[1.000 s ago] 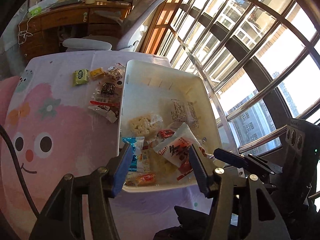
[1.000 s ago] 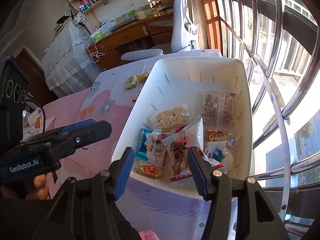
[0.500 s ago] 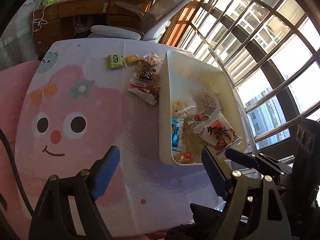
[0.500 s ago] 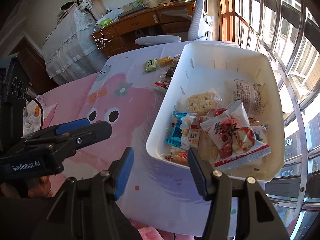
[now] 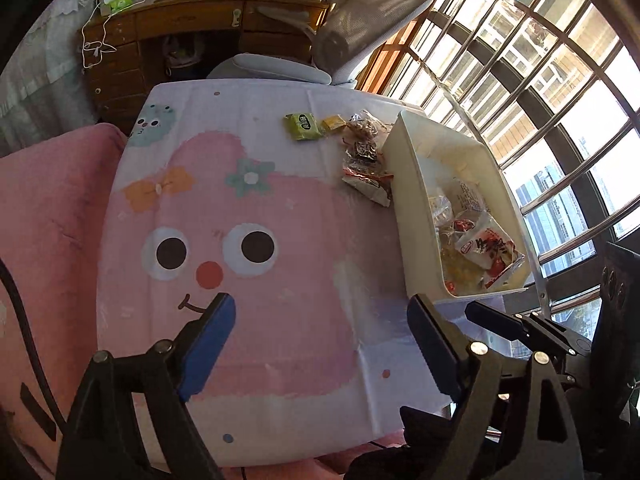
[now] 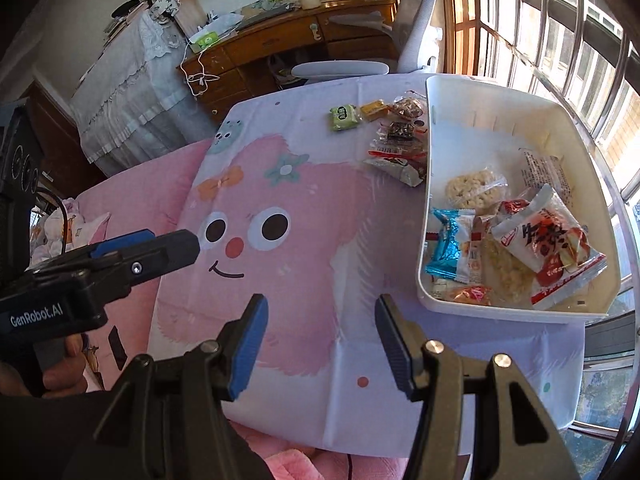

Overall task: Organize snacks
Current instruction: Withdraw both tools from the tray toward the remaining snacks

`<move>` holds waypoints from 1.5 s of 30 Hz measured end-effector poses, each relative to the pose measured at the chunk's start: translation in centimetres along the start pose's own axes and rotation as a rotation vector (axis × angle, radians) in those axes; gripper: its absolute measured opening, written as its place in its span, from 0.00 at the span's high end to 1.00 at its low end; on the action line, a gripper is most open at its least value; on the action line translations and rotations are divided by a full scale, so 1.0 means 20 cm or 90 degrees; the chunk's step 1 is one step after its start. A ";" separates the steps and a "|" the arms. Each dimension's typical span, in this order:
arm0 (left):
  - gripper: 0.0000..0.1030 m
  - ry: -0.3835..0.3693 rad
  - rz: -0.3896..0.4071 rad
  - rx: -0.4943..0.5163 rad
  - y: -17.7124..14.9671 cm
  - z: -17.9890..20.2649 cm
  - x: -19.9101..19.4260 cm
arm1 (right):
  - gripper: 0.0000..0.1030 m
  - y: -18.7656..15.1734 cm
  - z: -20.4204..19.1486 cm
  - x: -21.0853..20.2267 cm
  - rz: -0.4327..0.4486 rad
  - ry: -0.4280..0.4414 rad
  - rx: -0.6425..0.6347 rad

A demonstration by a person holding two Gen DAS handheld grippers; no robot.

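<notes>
My left gripper (image 5: 320,320) hung over the cartoon cloth (image 5: 280,216), its jaws opening with nothing between them. My right gripper (image 6: 320,320) hovered over the same cloth, jaws apart and empty. The white bin (image 6: 424,216) sat at the cloth's window side with several snacks inside, a big white-and-red packet (image 6: 548,240) on top. Loose snacks (image 6: 396,148) lay just beside the bin's far left wall, a green packet (image 6: 343,117) near them
</notes>
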State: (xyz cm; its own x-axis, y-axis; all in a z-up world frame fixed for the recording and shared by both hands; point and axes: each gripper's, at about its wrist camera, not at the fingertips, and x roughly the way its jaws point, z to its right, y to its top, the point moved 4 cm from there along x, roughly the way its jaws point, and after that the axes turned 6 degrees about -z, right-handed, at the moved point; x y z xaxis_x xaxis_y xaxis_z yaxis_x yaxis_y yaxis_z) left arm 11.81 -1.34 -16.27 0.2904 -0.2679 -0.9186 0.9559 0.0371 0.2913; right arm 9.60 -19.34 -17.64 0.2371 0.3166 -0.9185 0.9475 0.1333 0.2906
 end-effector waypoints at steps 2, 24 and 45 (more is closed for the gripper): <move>0.16 0.009 -0.005 0.009 0.00 -0.06 -0.02 | 0.45 -0.01 -0.05 0.03 0.003 -0.009 0.016; 0.16 0.051 -0.015 -0.005 0.39 -0.48 0.05 | 0.46 0.08 -0.17 0.23 0.061 -0.143 0.115; 0.16 0.083 -0.055 0.025 1.06 -0.34 0.64 | 0.45 0.62 0.14 0.63 0.113 -0.210 0.169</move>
State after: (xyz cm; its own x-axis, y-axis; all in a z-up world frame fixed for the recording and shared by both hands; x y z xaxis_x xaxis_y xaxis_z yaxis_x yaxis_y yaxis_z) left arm 36.17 2.60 -23.60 0.2128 -0.1416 -0.9668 0.9759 -0.0186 0.2175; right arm 24.99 -16.32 -26.30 0.4157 -0.0091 -0.9094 0.8979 -0.1547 0.4120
